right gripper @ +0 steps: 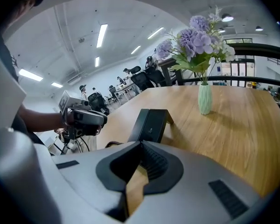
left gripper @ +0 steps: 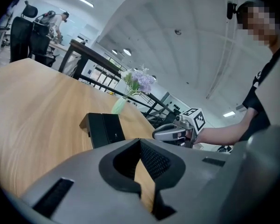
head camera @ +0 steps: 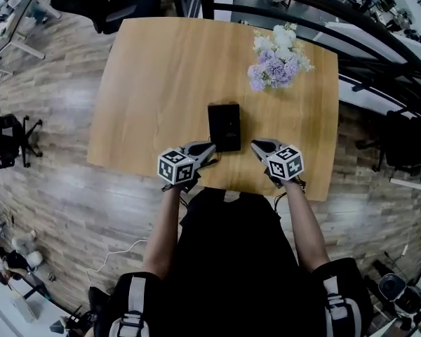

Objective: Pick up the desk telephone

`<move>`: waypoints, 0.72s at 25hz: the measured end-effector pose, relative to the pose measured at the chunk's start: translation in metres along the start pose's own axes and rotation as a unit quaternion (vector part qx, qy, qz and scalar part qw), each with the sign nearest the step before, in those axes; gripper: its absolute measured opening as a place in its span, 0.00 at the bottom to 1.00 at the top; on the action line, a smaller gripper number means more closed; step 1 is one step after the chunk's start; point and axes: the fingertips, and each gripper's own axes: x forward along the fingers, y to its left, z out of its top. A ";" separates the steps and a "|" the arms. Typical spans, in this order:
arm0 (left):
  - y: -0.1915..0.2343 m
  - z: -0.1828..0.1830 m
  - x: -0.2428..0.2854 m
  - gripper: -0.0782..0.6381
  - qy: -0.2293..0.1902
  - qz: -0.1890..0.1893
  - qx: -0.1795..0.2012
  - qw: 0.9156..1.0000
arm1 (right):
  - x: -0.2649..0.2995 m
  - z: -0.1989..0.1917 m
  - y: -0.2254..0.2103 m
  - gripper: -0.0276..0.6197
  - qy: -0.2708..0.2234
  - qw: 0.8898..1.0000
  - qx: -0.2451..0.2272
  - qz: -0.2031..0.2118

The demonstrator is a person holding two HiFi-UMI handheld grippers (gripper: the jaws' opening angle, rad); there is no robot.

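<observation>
The desk telephone (head camera: 224, 126) is a flat black box lying near the front middle of the wooden table (head camera: 154, 83). It also shows as a black slab (left gripper: 102, 129) in the left gripper view and as the same slab (right gripper: 150, 124) in the right gripper view. My left gripper (head camera: 212, 151) is shut and empty, its tips just left of the phone's near corner. On the other side, my right gripper (head camera: 255, 147) is shut and empty, a little right of the phone's near edge. Neither touches the phone.
A pale green vase of purple and white flowers (head camera: 277, 58) stands at the table's far right. Black railings (head camera: 379, 41) run behind the table. Office chairs (head camera: 7, 139) stand on the wood floor at the left. The table's front edge is right under both grippers.
</observation>
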 end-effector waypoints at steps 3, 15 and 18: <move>0.007 0.003 0.003 0.14 0.014 -0.027 0.007 1.000 | 0.005 -0.002 0.000 0.08 -0.012 1.000 0.019 -0.020; 0.028 -0.007 0.011 0.14 0.064 -0.059 0.019 0.996 | 0.031 -0.015 0.021 0.08 -0.006 0.999 0.020 -0.036; 0.034 -0.006 0.015 0.14 0.059 -0.055 0.012 0.997 | 0.031 -0.018 0.016 0.08 -0.006 0.999 0.027 -0.034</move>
